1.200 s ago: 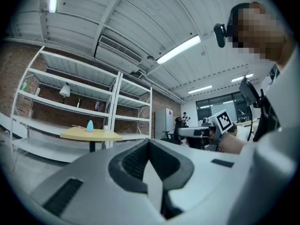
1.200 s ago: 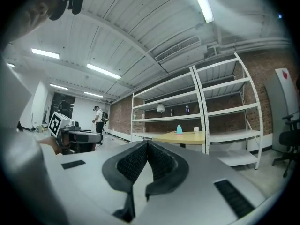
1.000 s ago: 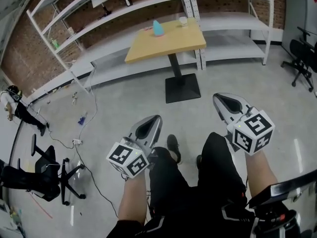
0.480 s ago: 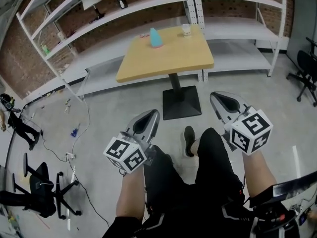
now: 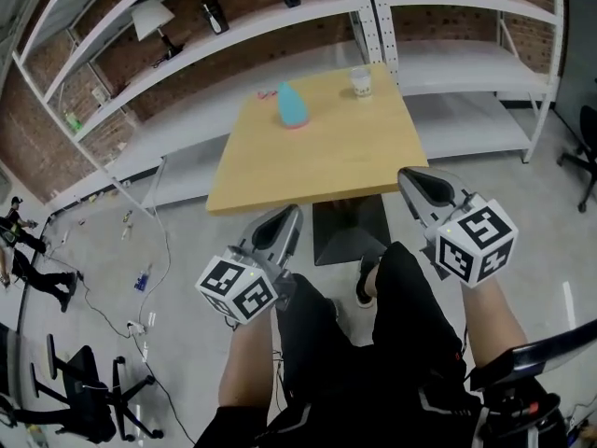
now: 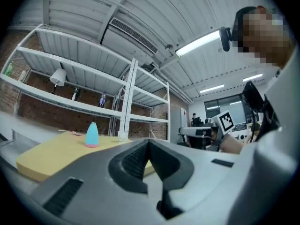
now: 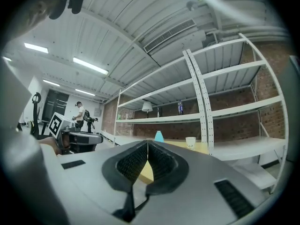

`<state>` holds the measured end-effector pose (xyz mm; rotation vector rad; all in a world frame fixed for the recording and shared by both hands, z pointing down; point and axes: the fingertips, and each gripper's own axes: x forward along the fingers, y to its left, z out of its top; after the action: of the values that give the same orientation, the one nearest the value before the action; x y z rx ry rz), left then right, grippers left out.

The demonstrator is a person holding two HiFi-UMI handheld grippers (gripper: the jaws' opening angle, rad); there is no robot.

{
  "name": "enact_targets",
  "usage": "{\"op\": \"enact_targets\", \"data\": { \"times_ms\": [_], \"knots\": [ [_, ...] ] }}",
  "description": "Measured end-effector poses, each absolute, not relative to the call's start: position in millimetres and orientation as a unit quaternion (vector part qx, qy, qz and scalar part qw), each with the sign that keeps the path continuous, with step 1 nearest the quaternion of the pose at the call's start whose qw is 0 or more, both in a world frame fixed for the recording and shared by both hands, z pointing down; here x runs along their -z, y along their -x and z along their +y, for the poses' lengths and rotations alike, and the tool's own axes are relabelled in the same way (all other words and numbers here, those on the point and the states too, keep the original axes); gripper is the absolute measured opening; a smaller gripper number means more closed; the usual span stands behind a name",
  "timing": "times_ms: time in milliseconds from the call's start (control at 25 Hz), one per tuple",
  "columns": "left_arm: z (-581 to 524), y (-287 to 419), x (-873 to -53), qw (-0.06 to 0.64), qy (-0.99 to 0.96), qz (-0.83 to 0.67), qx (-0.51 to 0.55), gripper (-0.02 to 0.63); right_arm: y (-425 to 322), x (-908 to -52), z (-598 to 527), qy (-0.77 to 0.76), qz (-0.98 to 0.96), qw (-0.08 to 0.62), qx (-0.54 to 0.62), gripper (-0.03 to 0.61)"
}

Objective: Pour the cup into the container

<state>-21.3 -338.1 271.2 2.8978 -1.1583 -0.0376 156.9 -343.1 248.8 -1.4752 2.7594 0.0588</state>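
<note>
The cup (image 5: pixel 361 83) is standing on the table (image 5: pixel 317 157), well ahead of the right gripper (image 5: pixel 422 187), and the blue container (image 5: pixel 292 106) is standing ahead of the left gripper (image 5: pixel 283 224). Both grippers are hanging closed and empty. The pickup is seemingly not yet begun; the next move calls for opening the jaws and reaching forward.

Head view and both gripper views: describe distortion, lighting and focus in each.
Head view: wide-angle bend bows the shelving; light is even, the table sharp. Left gripper view: heavy fisheye, dark corners, glare from the ceiling strip light. Right gripper view: same fisheye and vignette; the cup is small but distinct.
</note>
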Motion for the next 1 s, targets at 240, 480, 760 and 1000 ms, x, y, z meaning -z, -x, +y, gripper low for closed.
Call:
{"op": "enact_targets", "data": {
  "times_ms": [240, 480, 760, 1000],
  "knots": [
    [-441, 17, -272, 0.02, -0.929, -0.369, 0.016, 0.002, -161, -250, -449, 0.481, 0.877, 0.005, -0.011, 0.002],
    [-530, 13, -269, 0.029, -0.929, -0.368, 0.007, 0.002, -164, -246, -538, 0.487, 0.873, -0.003, -0.004, 0.003],
    [-613, -8, -269, 0.057, -0.939, -0.34, 0.004, 0.002, -173, -246, -631, 0.497, 0.868, -0.005, 0.018, 0.061],
    [-654, -18, -283, 0.049, -0.941, -0.332, -0.032, 0.002, -181, -264, -695, 0.504, 0.862, -0.042, 0.038, 0.192]
  ]
}}
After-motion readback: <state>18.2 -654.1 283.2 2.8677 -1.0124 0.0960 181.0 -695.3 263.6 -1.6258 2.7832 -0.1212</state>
